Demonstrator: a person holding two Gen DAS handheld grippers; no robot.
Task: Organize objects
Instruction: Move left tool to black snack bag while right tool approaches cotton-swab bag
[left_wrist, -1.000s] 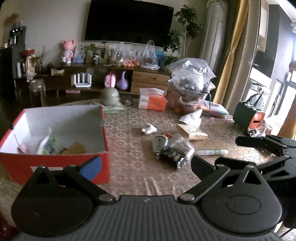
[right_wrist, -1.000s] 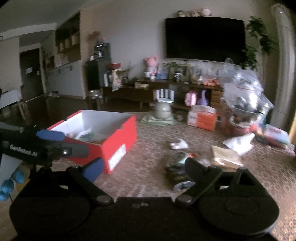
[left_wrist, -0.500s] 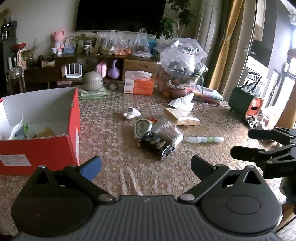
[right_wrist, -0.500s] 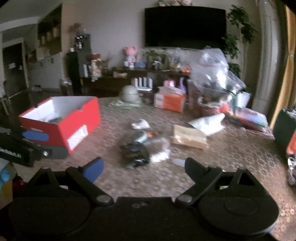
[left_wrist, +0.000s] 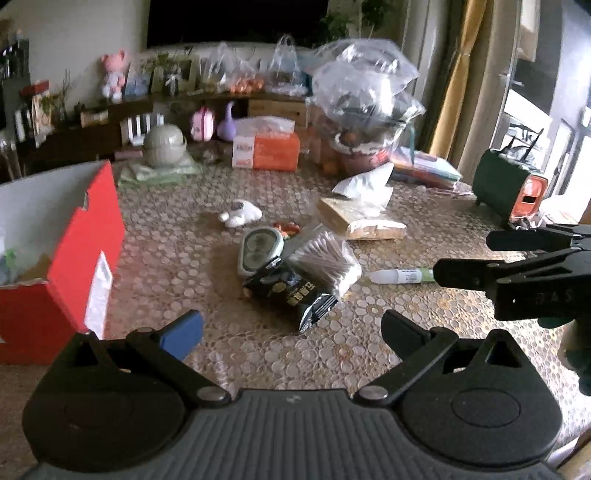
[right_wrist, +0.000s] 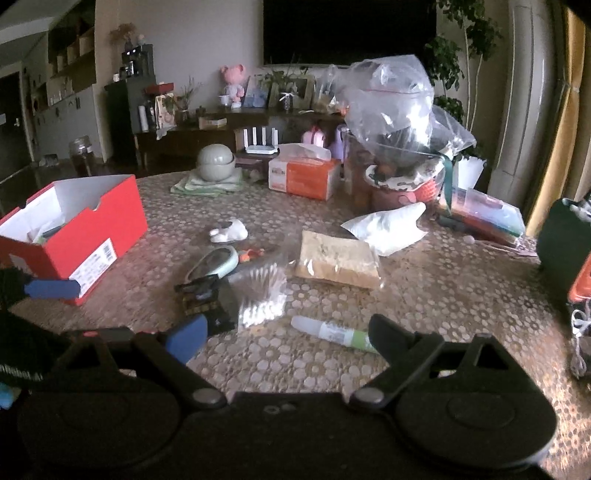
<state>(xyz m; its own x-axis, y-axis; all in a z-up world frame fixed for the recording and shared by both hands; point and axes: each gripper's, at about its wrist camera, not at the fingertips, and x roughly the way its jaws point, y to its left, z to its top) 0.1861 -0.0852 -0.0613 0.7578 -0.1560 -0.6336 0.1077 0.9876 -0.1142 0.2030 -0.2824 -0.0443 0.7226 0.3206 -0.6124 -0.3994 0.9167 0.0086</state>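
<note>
A red shoe box (left_wrist: 70, 258) stands open at the left with several items inside; it also shows in the right wrist view (right_wrist: 85, 236). Loose items lie mid-table: a black snack packet (left_wrist: 291, 291), a bag of cotton swabs (left_wrist: 325, 258), a grey-green oval case (left_wrist: 258, 251), a white-green tube (right_wrist: 332, 332), a tan packet (right_wrist: 336, 258) and a small white toy (right_wrist: 229, 230). My left gripper (left_wrist: 291, 328) is open and empty just before the black packet. My right gripper (right_wrist: 284, 328) is open and empty, with the tube right in front of it.
At the back stand an orange tissue box (right_wrist: 303, 177), a grey-green round pot (right_wrist: 216, 162) on a cloth, and a bowl under plastic bags (right_wrist: 399, 122). A dark green case (left_wrist: 509, 188) stands at the right. A white bag (right_wrist: 388, 229) lies behind the tan packet.
Both grippers have swung right and moved toward the pile of loose items. The red box has slid to the left edge of both views. Both stay open.
</note>
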